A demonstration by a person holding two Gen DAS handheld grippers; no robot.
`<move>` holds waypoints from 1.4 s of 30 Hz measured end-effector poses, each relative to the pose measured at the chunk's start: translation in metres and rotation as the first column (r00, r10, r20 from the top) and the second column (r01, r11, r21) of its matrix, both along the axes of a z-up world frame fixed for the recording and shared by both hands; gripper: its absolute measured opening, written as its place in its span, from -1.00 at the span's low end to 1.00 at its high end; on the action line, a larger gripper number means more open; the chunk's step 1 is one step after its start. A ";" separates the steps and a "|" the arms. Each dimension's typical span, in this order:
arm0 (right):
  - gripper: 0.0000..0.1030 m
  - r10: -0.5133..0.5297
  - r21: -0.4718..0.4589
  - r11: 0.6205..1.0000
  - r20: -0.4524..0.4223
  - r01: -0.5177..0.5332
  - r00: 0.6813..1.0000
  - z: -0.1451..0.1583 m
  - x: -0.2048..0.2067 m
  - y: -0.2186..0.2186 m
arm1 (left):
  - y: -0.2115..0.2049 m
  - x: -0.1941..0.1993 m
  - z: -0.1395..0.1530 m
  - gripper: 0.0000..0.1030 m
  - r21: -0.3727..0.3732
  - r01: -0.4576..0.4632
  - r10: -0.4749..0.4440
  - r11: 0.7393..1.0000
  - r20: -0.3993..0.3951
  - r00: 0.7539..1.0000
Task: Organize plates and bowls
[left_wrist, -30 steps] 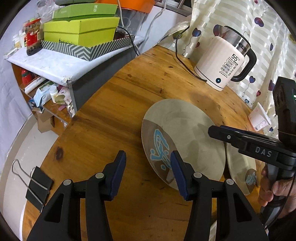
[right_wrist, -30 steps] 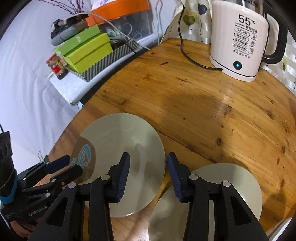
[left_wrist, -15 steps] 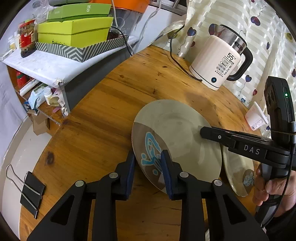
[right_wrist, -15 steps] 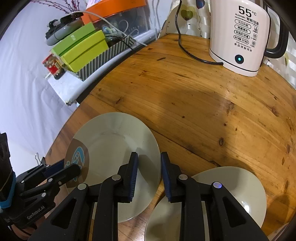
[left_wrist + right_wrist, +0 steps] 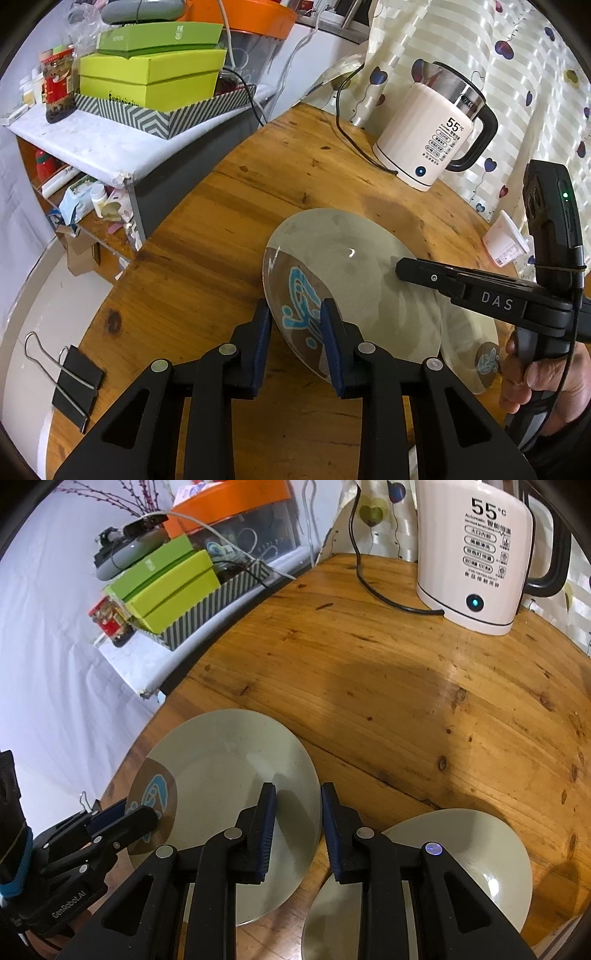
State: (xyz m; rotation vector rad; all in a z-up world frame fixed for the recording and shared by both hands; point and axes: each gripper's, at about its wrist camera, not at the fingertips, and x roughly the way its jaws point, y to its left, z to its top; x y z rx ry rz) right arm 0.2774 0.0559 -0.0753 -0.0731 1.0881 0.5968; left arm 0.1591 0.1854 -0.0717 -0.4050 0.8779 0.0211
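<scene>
Both grippers closed in since a second ago. Left gripper (image 5: 295, 328) now clamped on the plate (image 5: 351, 280) at its blue-logo rim; right gripper (image 5: 298, 825) clamped on the opposite rim. Plate sits tilted over the round wood table (image 5: 388, 686), near edge. Second plate (image 5: 461, 856) lies flat just right of it. Binder clip (image 5: 74, 384) far left, green boxes (image 5: 147, 77) on side shelf, kettle (image 5: 432, 136) at back right by curtain.

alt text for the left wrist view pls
Both grippers clamp one pale plate: the left gripper at its blue-patterned edge, the right gripper on the far side. A second plate lies behind, on a round wooden table with a white kettle.
</scene>
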 end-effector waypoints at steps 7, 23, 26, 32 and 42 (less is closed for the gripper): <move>-0.54 -0.007 0.013 1.000 0.000 0.007 1.000 0.008 -0.009 -0.003 | -0.003 -0.009 0.008 -0.45 0.007 0.001 -0.002 1.000 0.011 1.000; -0.54 -0.045 0.046 0.998 0.043 0.043 0.998 0.036 -0.070 -0.036 | -0.029 -0.055 0.039 -0.45 0.045 0.044 -0.046 0.998 0.050 0.998; -0.54 -0.056 0.048 0.997 0.051 0.053 0.997 0.040 -0.087 -0.044 | -0.036 -0.067 0.042 -0.45 0.048 0.055 -0.058 0.997 0.055 0.997; -0.54 -0.075 0.047 0.996 0.064 0.072 0.995 0.044 -0.117 -0.060 | -0.049 -0.090 0.044 -0.45 0.060 0.077 -0.080 0.995 0.056 0.995; -0.54 -0.118 0.045 0.992 0.057 0.116 0.991 0.036 -0.157 -0.086 | -0.074 -0.118 0.037 -0.45 0.074 0.125 -0.128 0.989 0.034 0.991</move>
